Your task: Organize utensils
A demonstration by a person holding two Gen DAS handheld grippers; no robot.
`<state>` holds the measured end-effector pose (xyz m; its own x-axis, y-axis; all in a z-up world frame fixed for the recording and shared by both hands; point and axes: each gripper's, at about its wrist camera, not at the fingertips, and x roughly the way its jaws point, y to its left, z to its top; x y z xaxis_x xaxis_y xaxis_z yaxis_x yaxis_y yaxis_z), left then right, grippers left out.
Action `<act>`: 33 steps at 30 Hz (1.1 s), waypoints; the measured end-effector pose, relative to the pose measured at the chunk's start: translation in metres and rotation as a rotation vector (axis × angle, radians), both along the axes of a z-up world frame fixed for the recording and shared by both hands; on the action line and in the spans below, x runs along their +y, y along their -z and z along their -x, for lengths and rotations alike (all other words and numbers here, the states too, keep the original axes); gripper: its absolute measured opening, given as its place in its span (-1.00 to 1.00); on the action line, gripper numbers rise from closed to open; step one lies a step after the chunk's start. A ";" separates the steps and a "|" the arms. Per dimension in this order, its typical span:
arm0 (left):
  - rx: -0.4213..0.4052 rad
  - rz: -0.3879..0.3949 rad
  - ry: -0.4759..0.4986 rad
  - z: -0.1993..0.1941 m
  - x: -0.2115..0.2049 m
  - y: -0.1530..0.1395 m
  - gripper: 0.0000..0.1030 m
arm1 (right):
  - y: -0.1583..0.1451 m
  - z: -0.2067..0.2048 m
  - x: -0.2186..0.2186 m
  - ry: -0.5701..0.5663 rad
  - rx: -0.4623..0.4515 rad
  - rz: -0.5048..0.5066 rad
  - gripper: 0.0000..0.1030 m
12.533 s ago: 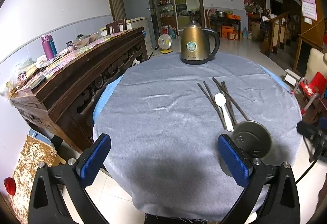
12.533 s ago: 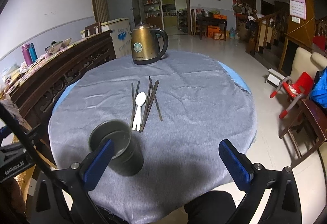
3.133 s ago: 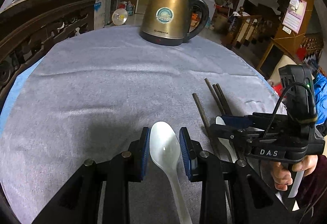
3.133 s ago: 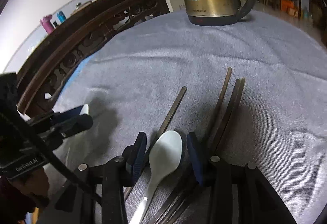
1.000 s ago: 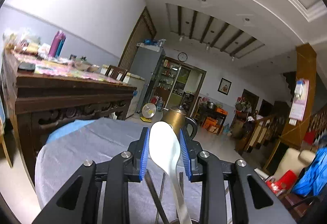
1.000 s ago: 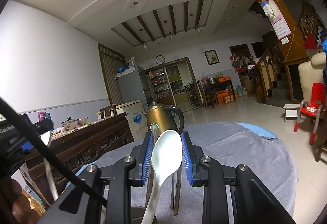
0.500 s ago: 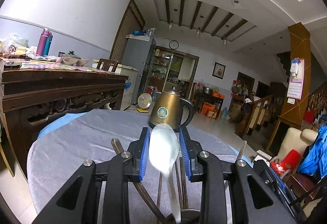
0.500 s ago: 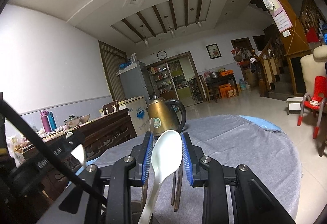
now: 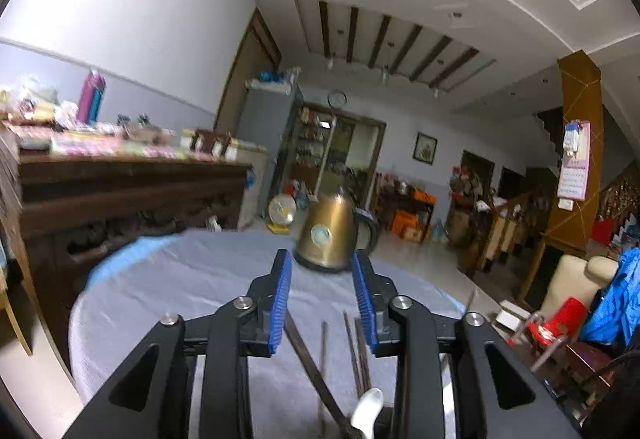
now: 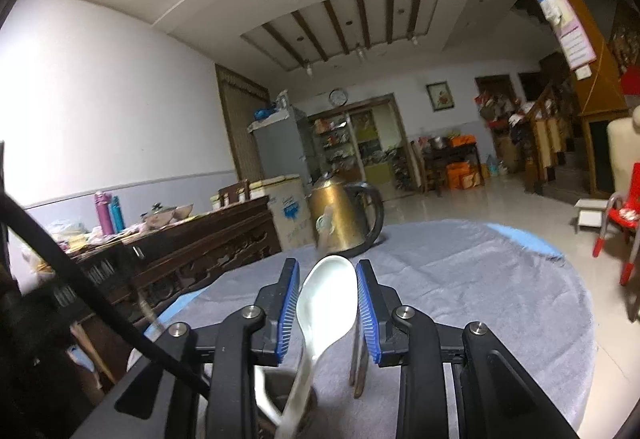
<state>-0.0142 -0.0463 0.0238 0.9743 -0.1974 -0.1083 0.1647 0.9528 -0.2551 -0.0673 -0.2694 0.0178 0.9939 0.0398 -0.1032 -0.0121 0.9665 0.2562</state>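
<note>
Right gripper (image 10: 327, 305) grips white spoon (image 10: 320, 323) upright, bowl up; left gripper (image 9: 323, 303) parted, holding nothing.

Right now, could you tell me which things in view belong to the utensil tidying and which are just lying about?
Job:
right gripper, shut on a white spoon over the cup
left gripper, open
second spoon
chopsticks on the cloth

Lying about:
kettle
sideboard
bottles
red chair
</note>
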 end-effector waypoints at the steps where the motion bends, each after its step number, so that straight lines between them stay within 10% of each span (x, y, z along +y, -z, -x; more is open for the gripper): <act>1: -0.013 0.000 -0.019 0.003 0.004 -0.004 -0.07 | 0.000 0.000 0.000 -0.001 0.004 -0.004 -0.13; 16: 0.159 0.073 -0.208 -0.030 0.078 0.011 0.26 | 0.004 0.003 -0.076 0.180 0.092 -0.165 -0.04; 33: 0.501 -0.141 -0.160 -0.079 0.062 0.082 0.34 | 0.062 -0.036 -0.106 0.095 0.340 -0.315 -0.04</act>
